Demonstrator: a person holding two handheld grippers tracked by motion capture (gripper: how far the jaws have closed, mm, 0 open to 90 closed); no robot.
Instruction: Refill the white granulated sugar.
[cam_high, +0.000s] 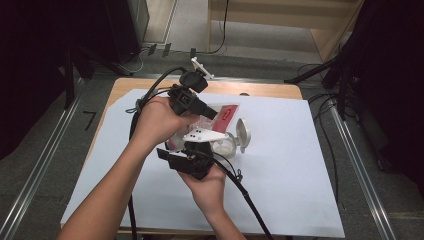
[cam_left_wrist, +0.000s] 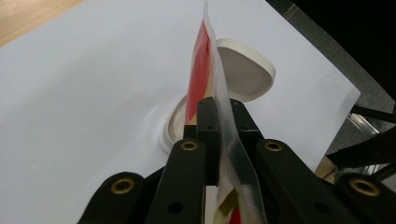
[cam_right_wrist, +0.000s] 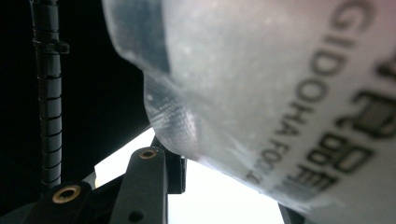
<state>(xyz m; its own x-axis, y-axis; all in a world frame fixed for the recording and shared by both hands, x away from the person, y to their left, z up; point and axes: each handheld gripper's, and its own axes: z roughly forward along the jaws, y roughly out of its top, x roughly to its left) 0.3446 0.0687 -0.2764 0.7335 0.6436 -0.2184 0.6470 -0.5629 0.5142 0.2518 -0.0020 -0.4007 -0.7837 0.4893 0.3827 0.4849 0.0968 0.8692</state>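
Observation:
A clear plastic packet (cam_high: 227, 114) with a red label hangs between both grippers above the white sheet. My left gripper (cam_high: 212, 114) is shut on its edge; in the left gripper view the packet (cam_left_wrist: 198, 60) stands upright out of the left gripper (cam_left_wrist: 219, 108). My right gripper (cam_high: 176, 150) holds the lower end. In the right gripper view the packet (cam_right_wrist: 280, 84), with dark print, sits blurred between the jaws of the right gripper (cam_right_wrist: 229, 186). Below lies a small white container (cam_high: 225, 146) with its flip lid (cam_high: 243, 132) open, also seen as container (cam_left_wrist: 173, 123) and lid (cam_left_wrist: 243, 70).
A large white sheet (cam_high: 285, 175) covers most of the wooden table (cam_high: 265, 90). Black cables (cam_high: 245, 190) trail from the grippers toward the near edge and to the left. Metal rails (cam_high: 360, 170) run along both sides of the table on the floor.

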